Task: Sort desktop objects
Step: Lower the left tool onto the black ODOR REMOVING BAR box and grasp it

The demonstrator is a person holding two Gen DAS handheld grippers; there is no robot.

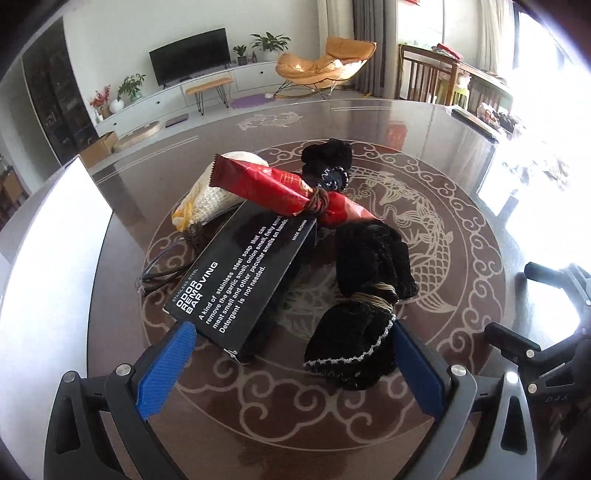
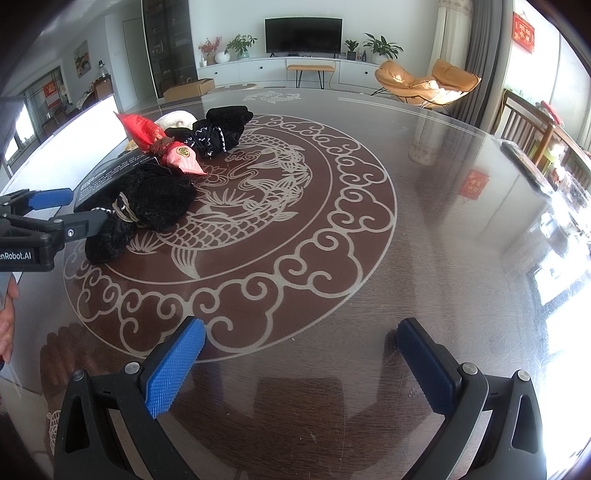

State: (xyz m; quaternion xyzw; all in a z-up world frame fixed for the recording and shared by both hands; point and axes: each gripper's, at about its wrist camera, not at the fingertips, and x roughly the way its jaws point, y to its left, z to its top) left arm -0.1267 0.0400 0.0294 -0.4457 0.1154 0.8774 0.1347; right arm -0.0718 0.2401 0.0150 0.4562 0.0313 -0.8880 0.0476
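With my left gripper spread around the heaped pile mid-table (right gripper gaping over bare glass), I'd worry closing catches both black box and velvet pouch, dragging everything.

Beyond the glossy worktop with its pale fish-and-cloud pattern stands a dark television on a long white cabinet. An orange lounge chair sits near the grey curtain, and potted plants flank the screen.
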